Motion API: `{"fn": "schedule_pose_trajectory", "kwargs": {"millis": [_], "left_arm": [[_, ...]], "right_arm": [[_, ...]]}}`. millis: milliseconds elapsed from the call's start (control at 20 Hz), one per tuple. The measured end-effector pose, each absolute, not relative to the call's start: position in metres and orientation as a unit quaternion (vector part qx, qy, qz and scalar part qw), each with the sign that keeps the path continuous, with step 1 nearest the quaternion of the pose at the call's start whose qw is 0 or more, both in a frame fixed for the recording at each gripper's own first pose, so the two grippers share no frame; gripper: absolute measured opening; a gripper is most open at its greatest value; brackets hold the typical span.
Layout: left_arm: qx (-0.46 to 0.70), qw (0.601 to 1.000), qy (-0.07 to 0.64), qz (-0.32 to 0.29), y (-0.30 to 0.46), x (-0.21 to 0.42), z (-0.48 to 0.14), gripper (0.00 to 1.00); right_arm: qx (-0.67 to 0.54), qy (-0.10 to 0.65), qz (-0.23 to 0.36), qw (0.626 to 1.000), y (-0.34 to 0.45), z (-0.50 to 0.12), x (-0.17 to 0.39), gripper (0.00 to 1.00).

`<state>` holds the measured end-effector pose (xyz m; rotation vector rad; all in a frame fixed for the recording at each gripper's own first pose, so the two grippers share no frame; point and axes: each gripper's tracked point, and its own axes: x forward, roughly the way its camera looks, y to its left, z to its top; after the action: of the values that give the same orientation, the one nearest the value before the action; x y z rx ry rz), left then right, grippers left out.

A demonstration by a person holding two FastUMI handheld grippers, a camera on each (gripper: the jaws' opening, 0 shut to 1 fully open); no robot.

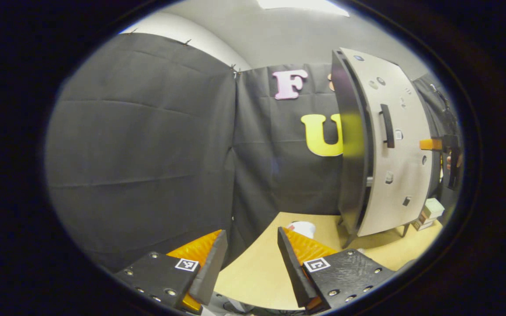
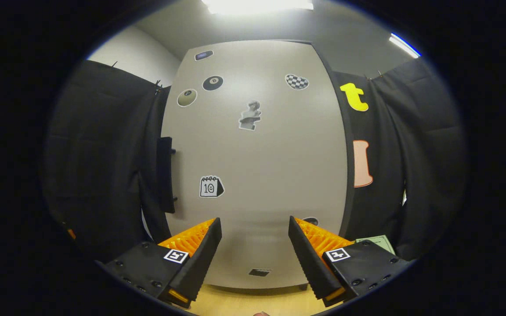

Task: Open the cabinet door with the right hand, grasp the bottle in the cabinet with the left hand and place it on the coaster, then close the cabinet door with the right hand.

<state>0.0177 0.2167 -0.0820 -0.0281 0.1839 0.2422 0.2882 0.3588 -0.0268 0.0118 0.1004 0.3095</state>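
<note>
Fingers apart on both: your right gripper (image 2: pixel 255 259) faces the shut cabinet door (image 2: pixel 257 166), its upright handle (image 2: pixel 165 174) off left of your fingers, left gripper (image 1: pixel 248 267) idle.

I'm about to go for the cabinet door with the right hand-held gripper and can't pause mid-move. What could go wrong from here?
1. The handle sits at the door's left edge, while the open right hand-held gripper faces the middle of the panel; going straight in would likely bump flat panel.
2. The cabinet stands on thin legs; a hard pull may shift it on the table.
3. The open left hand-held gripper waits on the handle side, possibly in the door's swing.
</note>
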Motion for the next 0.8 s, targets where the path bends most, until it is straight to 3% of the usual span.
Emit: {"fn": "schedule_pose_trajectory", "kwargs": {"millis": [400, 800], "left_arm": [[-0.005, 0.998, 0.057, 0.038, 0.111, 0.056, -0.03, 0.69], [-0.021, 0.999, 0.037, -0.011, 0.015, 0.07, 0.017, 0.69]], "right_arm": [[0.004, 0.027, 0.109, 0.994, 0.224, 0.007, 0.229, 1.0], [0.02, 0.037, 0.036, 0.998, 0.075, -0.005, 0.19, 0.99]]}}
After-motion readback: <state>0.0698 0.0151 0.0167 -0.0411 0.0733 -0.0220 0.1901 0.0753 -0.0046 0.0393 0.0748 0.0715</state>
